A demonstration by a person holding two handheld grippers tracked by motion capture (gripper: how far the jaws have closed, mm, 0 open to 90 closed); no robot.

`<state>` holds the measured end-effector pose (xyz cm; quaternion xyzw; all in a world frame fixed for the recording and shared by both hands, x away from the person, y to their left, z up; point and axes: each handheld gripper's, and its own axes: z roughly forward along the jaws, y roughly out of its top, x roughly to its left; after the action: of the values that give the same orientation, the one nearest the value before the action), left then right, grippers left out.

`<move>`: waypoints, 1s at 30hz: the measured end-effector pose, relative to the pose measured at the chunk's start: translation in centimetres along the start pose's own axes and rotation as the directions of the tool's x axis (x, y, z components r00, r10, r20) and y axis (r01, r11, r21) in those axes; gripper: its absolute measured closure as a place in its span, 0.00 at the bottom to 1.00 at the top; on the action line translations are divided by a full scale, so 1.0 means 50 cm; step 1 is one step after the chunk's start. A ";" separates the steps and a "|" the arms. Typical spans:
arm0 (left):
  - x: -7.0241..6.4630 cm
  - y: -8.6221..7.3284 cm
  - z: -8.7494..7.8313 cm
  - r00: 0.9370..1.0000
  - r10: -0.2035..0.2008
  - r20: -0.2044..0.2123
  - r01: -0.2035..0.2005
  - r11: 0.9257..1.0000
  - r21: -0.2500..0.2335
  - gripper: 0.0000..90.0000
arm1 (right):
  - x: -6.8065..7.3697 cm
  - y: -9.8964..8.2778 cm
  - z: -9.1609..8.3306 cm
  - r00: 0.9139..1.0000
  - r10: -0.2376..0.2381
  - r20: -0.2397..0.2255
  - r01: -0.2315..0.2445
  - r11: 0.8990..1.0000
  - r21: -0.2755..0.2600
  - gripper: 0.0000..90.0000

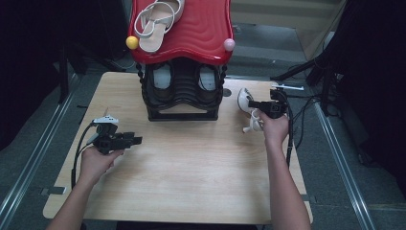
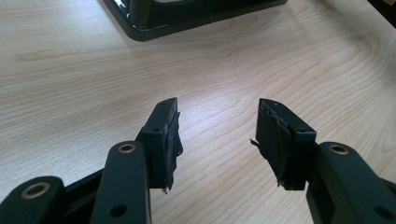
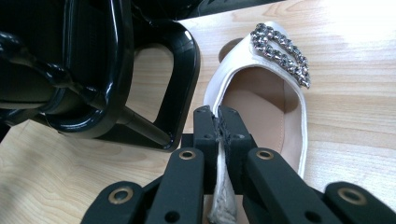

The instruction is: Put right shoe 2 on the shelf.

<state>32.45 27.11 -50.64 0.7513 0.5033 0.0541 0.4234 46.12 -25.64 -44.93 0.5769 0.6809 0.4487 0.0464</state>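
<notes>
My right hand-held gripper (image 3: 219, 128) pinches white shoe (image 3: 261, 98) rim beside black rack (image 3: 140, 70); left hand-held gripper (image 2: 217, 135) idle, jaws apart. Lift slowly, keeping grip firm.

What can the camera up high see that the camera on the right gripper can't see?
The high view alone shows the other sandal on the rack's red top, a yellow ball, a pink ball, and the open left gripper. The right gripper view alone shows the white shoe's sparkly buckle and its strap pinched between the jaws. Both share the white shoe, the right gripper, the black rack and the wooden table.
</notes>
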 end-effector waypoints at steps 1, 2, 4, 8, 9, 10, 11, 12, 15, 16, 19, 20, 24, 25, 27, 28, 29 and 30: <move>0.000 0.000 0.000 1.000 0.000 -0.001 0.000 1.000 0.001 0.55 | -0.001 0.001 -0.001 1.000 0.003 -0.004 -0.003 1.000 -0.006 0.99; 0.000 0.000 0.000 1.000 -0.001 0.002 0.001 1.000 0.001 0.55 | -0.002 0.001 -0.003 1.000 0.009 -0.008 -0.009 1.000 -0.014 0.99; -0.001 0.000 0.000 1.000 -0.002 0.003 0.002 1.000 0.000 0.55 | 0.003 0.008 -0.004 1.000 0.002 0.001 -0.002 1.000 0.002 0.99; -0.003 0.002 0.001 1.000 0.008 0.002 -0.008 1.000 0.006 0.55 | 0.019 0.027 -0.004 1.000 -0.025 0.007 0.025 1.000 -0.001 0.99; -0.002 0.002 0.002 1.000 0.007 0.001 -0.007 1.000 0.005 0.55 | 0.023 0.033 -0.005 1.000 -0.024 0.007 0.024 1.000 0.000 0.99; -0.002 0.002 0.002 1.000 0.007 0.001 -0.007 1.000 0.004 0.55 | 0.026 0.036 -0.004 1.000 -0.022 0.007 0.022 1.000 0.002 0.99; -0.001 0.002 0.002 1.000 0.004 0.003 -0.004 1.000 0.002 0.55 | 0.029 0.041 -0.005 1.000 -0.022 0.010 0.022 1.000 0.006 0.99; -0.001 0.003 0.002 1.000 0.001 0.004 -0.001 1.000 -0.001 0.55 | 0.034 0.045 -0.005 1.000 -0.024 0.013 0.024 1.000 0.005 0.99; 0.000 0.004 0.003 1.000 0.000 0.007 0.000 1.000 -0.001 0.55 | 0.047 0.062 -0.014 1.000 -0.025 0.011 0.025 1.000 -0.001 0.99; 0.001 0.004 0.003 1.000 -0.005 0.010 0.005 1.000 0.000 0.55 | 0.050 0.065 -0.015 1.000 -0.027 0.011 0.027 1.000 -0.003 0.99; 0.003 0.005 0.004 1.000 -0.010 0.015 0.010 1.000 -0.001 0.55 | 0.068 0.085 -0.027 0.999 -0.040 0.010 0.040 0.999 -0.013 0.99; 0.003 0.007 0.005 1.000 -0.004 0.011 0.004 1.000 0.010 0.55 | 0.072 0.090 -0.029 0.999 -0.044 0.010 0.044 0.999 -0.014 0.99; 0.004 0.010 0.007 1.000 0.002 0.012 -0.002 1.000 0.012 0.55 | 0.087 0.115 -0.035 0.999 -0.043 0.012 0.044 0.999 -0.020 0.99; 0.003 0.010 0.008 1.000 0.001 0.012 -0.001 1.000 0.012 0.55 | 0.091 0.120 -0.038 0.999 -0.044 0.011 0.044 0.999 -0.021 0.99; 0.004 0.011 0.010 1.000 0.001 0.012 -0.002 1.000 0.018 0.55 | 0.099 0.128 -0.042 0.999 -0.047 0.008 0.047 0.998 -0.028 0.99; 0.004 0.011 0.011 1.000 0.002 0.011 -0.002 1.000 0.018 0.55 | 0.104 0.134 -0.046 0.999 -0.052 0.002 0.052 0.998 -0.037 0.99; 0.004 0.011 0.011 1.000 0.004 0.010 -0.004 1.000 0.021 0.55 | 0.108 0.137 -0.049 0.999 -0.051 0.000 0.051 0.998 -0.041 0.99; 0.005 0.011 0.012 1.000 0.003 0.011 -0.003 1.000 0.021 0.55 | 0.113 0.141 -0.052 0.999 -0.049 -0.001 0.049 0.998 -0.044 0.99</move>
<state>33.25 26.88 -50.70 0.7566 0.5006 0.0455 0.4183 47.97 -22.89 -36.12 0.5585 0.6848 0.4629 0.0693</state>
